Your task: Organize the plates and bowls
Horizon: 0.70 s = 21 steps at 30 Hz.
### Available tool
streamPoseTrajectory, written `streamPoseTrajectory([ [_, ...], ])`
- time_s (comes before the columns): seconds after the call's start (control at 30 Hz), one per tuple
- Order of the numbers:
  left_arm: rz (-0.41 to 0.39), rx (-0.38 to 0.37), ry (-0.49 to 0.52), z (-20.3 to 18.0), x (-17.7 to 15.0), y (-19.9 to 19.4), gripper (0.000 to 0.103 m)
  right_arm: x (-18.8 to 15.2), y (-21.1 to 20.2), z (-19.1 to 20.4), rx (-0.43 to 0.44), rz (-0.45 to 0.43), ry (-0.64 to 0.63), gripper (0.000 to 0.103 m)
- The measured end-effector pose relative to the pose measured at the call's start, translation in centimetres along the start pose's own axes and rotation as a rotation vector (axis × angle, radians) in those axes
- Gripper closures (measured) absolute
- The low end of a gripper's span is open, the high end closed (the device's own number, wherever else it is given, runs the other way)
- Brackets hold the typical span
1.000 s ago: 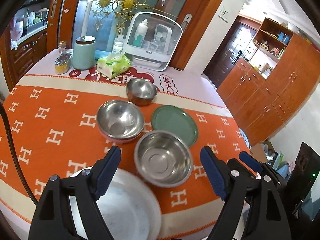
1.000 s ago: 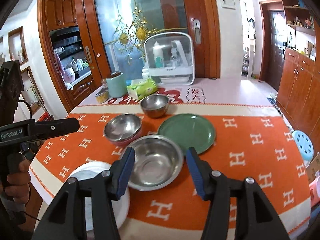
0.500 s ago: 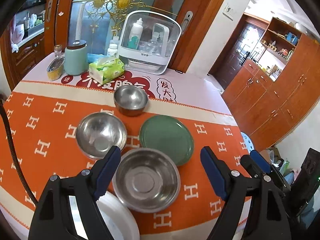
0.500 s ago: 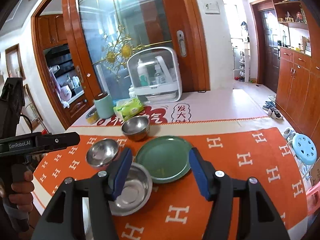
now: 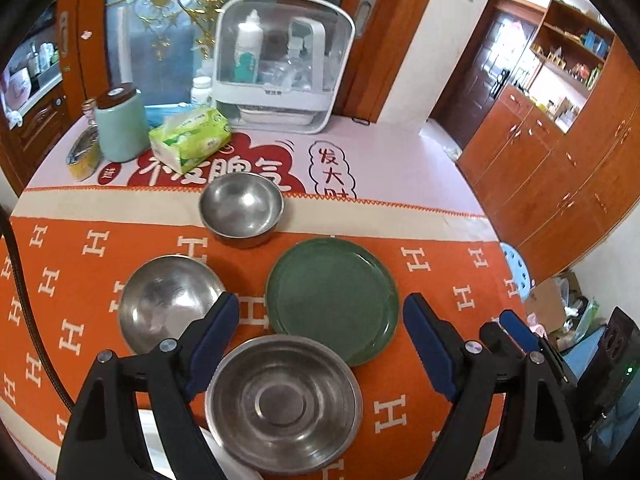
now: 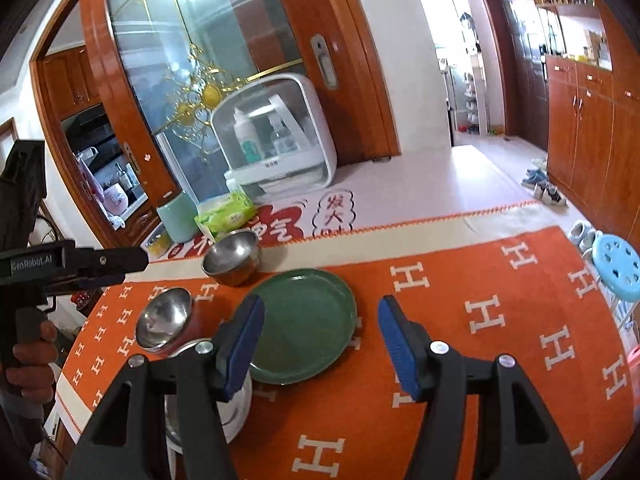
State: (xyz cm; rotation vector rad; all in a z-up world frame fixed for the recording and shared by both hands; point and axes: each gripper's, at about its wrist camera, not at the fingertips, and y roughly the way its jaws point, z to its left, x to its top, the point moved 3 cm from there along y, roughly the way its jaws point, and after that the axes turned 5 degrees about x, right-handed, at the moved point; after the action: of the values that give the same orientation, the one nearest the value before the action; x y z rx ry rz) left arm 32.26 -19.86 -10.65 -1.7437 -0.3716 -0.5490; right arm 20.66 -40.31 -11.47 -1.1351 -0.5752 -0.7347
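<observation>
hovering above the orange cloth with white h marks (image 5: 440, 264), your left gripper (image 5: 320, 340) has its blue-padded jaws spread wide with nothing between the pads. take the round dark green plate (image 5: 332, 300) as your landmark: it lies flat on the cloth, and in the left wrist view it sits between and just beyond those jaws. the wide shallow steel bowl (image 5: 284, 400) rests at the plate's near edge, its rim overlapping the plate's rim in that view; whether they touch you cannot tell. the steel bowl with a reddish outside (image 5: 168, 304) stands just left of the plate, partly behind your left finger. the deeper steel bowl (image 5: 242, 208) stands beyond the plate, on the cream border of the cloth. a white plate (image 6: 236, 412) peeks out at the near left of the green plate, mostly hidden behind the right gripper's left finger.

your right gripper (image 6: 320, 340) is also empty, its jaws parted but narrower than the left pair, having opened a little further just now. the green plate (image 6: 304, 320) lies under its left pad.

farther beyond the plate stand a green tissue pack (image 5: 190, 138), a mint canister with a brown lid (image 5: 120, 124) and a white clear-fronted storage box (image 5: 284, 64).
</observation>
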Motion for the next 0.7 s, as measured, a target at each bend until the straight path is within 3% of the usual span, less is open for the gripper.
streamPoseTrajectory([
  [0.5,0.244,0.017,0.05,-0.1,-0.1,10.0,0.02,-3.0,6.4,-2.8,0.027,0.186,0.136,0.043],
  [0.7,0.303,0.0,0.032,0.5,-0.5,12.7,0.02,-3.9,8.2,-3.0,0.048,0.239,0.16,0.044],
])
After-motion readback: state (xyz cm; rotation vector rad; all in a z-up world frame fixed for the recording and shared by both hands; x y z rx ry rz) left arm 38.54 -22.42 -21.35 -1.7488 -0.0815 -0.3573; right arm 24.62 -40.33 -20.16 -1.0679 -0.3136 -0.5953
